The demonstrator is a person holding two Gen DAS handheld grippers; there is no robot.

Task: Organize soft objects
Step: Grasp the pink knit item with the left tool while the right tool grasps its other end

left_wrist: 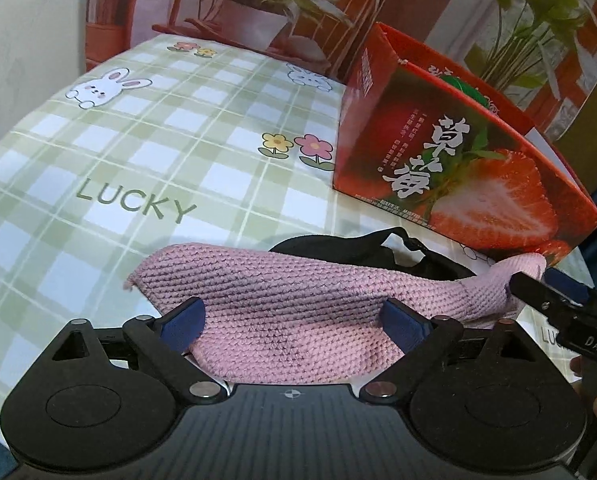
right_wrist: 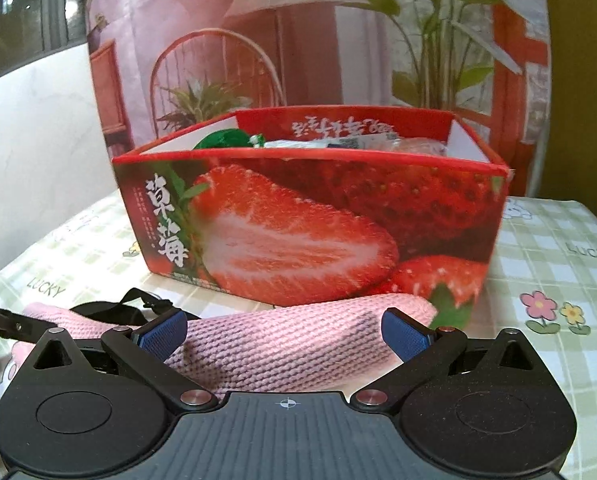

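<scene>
Grippers [left_wrist: 294, 320] [right_wrist: 284, 334] both agape astride pink knit [left_wrist: 298, 304] — strawberry box [right_wrist: 318, 216] just beyond

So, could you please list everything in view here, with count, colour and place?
knitted cloth: one, pink, on the table before the box, between both grippers' open fingers
strap: one, black, under the cloth's far edge
box: one, red with strawberry print, open top, behind the cloth
box contents: several, green and white, unclear
tablecloth: one, green-white check with rabbits and flowers
backdrop: one, printed plants and furniture
left gripper: open around the cloth
right gripper: open around the cloth
</scene>
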